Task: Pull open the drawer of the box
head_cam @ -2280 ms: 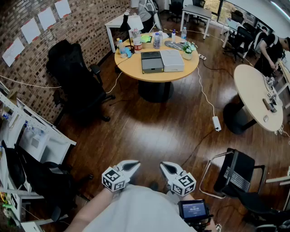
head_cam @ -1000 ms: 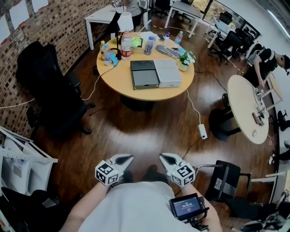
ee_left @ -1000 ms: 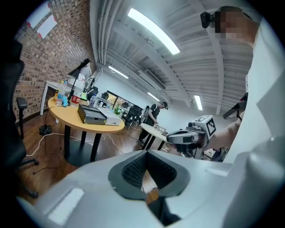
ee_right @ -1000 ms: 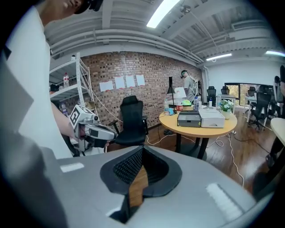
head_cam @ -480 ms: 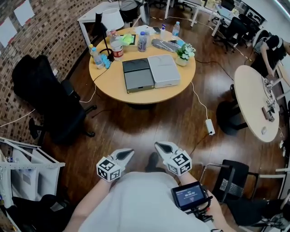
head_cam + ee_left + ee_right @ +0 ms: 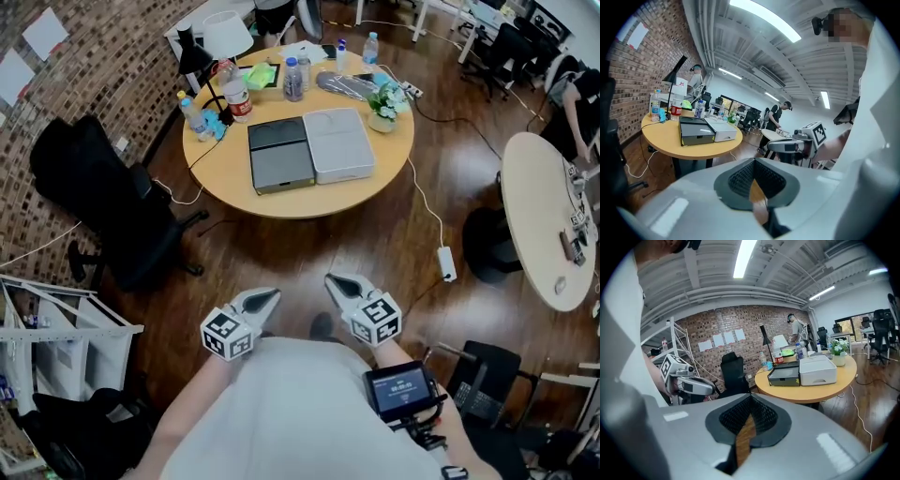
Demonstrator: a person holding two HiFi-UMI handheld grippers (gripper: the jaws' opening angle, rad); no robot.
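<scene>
The left gripper (image 6: 265, 298) and right gripper (image 6: 339, 284), fingers closed on nothing, hang over the wooden floor (image 6: 370, 246), well apart from the dark box (image 6: 279, 154) touching a pale box (image 6: 337, 143) on the round tabletop (image 6: 281, 202)

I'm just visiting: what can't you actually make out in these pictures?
1. Dark box: the head view shows only its top, and in both gripper views its front is too small to show a handle.
2. Bottle labels: too small to read in every view.
3. Person at right: cut off by the head view's edge.
</scene>
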